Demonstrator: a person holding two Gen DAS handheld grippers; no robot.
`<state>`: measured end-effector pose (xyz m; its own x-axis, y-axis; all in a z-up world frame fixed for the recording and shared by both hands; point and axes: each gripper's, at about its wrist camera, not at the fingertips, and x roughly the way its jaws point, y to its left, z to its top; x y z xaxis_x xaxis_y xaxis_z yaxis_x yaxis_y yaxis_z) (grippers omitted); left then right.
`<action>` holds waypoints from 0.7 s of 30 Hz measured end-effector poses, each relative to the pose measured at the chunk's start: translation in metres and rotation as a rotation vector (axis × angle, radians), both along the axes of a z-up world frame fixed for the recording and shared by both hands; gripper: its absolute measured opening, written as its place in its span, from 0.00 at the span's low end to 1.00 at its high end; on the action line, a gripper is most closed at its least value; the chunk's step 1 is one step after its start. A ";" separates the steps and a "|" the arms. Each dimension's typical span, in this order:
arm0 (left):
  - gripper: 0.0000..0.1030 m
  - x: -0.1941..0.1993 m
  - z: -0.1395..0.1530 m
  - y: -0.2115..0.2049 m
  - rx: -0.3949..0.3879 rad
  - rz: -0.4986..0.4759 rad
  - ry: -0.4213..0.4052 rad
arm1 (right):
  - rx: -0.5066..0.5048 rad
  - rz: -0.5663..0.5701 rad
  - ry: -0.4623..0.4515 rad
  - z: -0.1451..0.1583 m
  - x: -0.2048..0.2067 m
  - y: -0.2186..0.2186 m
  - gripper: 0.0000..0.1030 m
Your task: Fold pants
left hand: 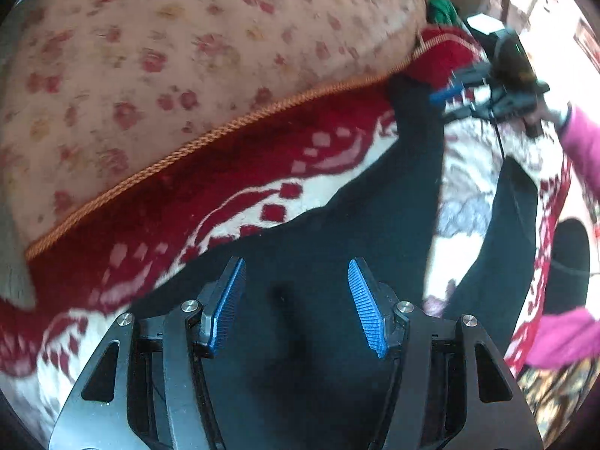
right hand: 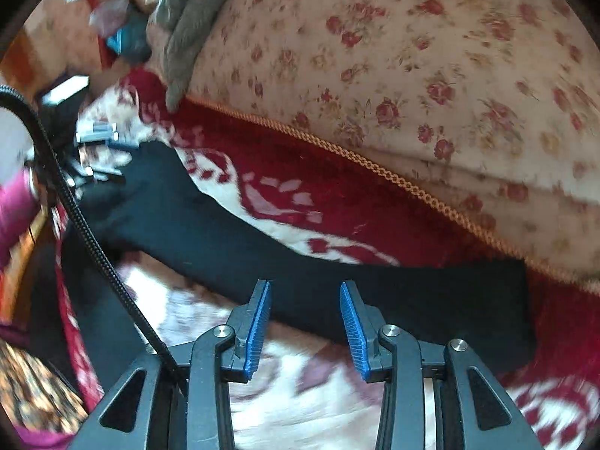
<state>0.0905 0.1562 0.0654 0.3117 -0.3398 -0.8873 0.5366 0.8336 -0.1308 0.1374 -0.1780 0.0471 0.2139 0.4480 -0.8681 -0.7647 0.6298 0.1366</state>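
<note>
Black pants (left hand: 337,232) lie spread on a red and white patterned blanket (left hand: 157,221). My left gripper (left hand: 296,300) is open, hovering over the wide waist part of the pants. Two legs run away from it toward the right. My right gripper (right hand: 304,322) is open just above one leg of the pants (right hand: 337,285), near its hem end at the right. The right gripper also shows in the left wrist view (left hand: 487,86) at the far end of a leg. The left gripper shows in the right wrist view (right hand: 101,150) at the far left.
A floral quilt or pillow (right hand: 431,75) with an orange cord edge (left hand: 210,138) borders the blanket behind the pants. A grey cloth (right hand: 187,30) lies on it. Pink sleeves (left hand: 562,337) of the person show at the side. Green cloth (left hand: 442,9) sits beyond.
</note>
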 end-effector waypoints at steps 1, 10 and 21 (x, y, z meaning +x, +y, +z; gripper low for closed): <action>0.55 0.006 -0.004 -0.002 0.019 -0.016 0.012 | -0.030 0.019 0.003 -0.004 0.007 0.003 0.37; 0.55 0.043 -0.023 -0.006 0.039 -0.127 0.079 | -0.137 0.165 0.046 -0.023 0.030 0.019 0.44; 0.55 0.075 -0.045 -0.015 0.079 -0.281 0.229 | -0.196 0.270 0.123 -0.039 0.042 0.029 0.51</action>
<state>0.1650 0.1414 0.0207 0.0065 -0.3113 -0.9503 0.7102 0.6704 -0.2147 0.1790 -0.1486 0.0079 -0.0008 0.2969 -0.9549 -0.8928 0.4300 0.1344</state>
